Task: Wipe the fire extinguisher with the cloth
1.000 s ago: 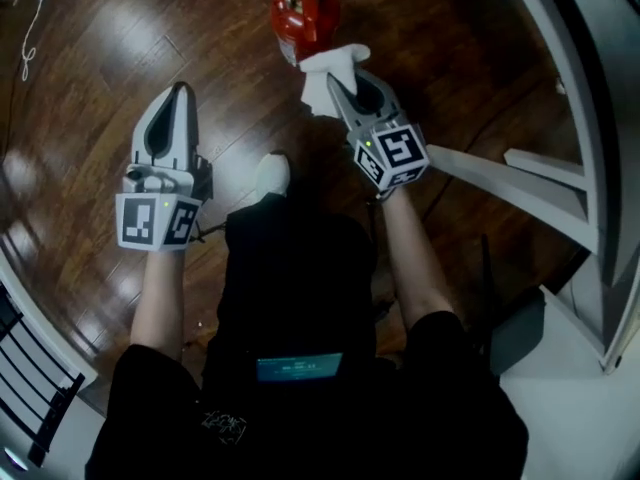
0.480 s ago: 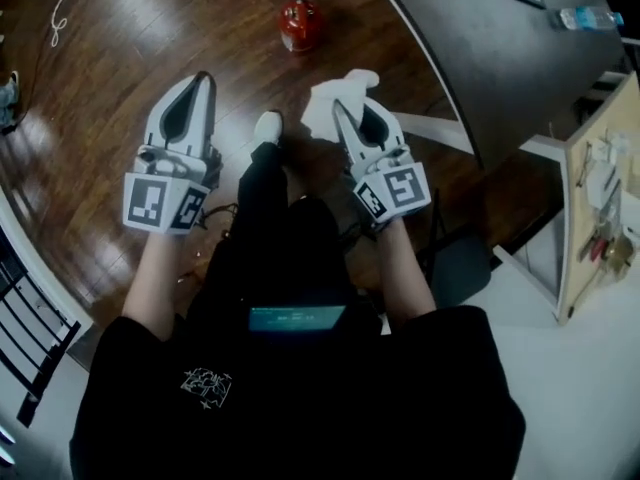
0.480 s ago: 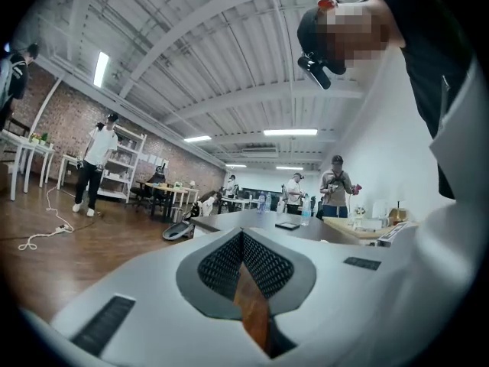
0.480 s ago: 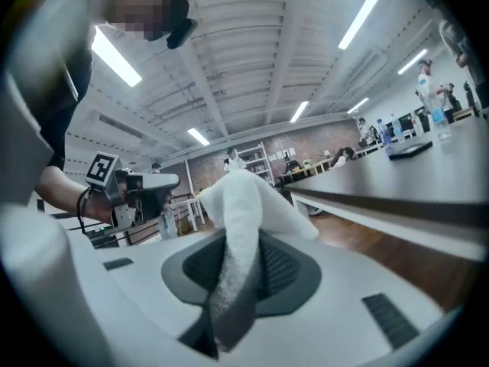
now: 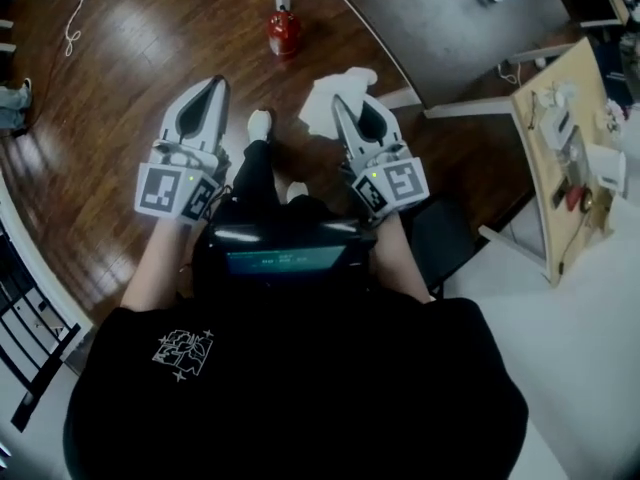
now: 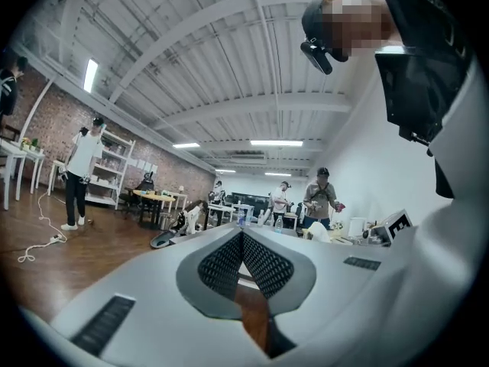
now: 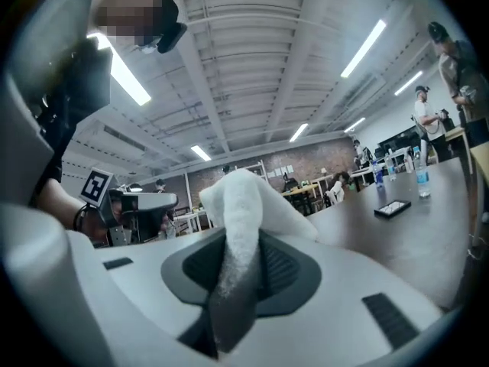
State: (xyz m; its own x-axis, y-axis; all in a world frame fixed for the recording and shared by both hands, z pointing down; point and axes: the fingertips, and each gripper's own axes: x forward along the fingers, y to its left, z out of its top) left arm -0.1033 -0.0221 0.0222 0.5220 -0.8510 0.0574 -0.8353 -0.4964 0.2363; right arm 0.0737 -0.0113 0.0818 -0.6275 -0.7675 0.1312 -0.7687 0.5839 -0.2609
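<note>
Left gripper (image 5: 214, 84): jaws pressed together, empty;
Right gripper (image 5: 343, 108): jaws pinched the white cloth (image 5: 325, 96);
Fire extinguisher (image 5: 283, 32): upright on the floor (image 5: 120, 58), well apart.

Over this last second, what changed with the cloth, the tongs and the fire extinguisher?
The right tongs have drawn the cloth back from the fire extinguisher, which it was up against a second ago. The head view has pulled up and away, so a dark table now shows. Unchanged: right tongs clamped on the cloth, left tongs shut and empty, extinguisher on the wood floor.
</note>
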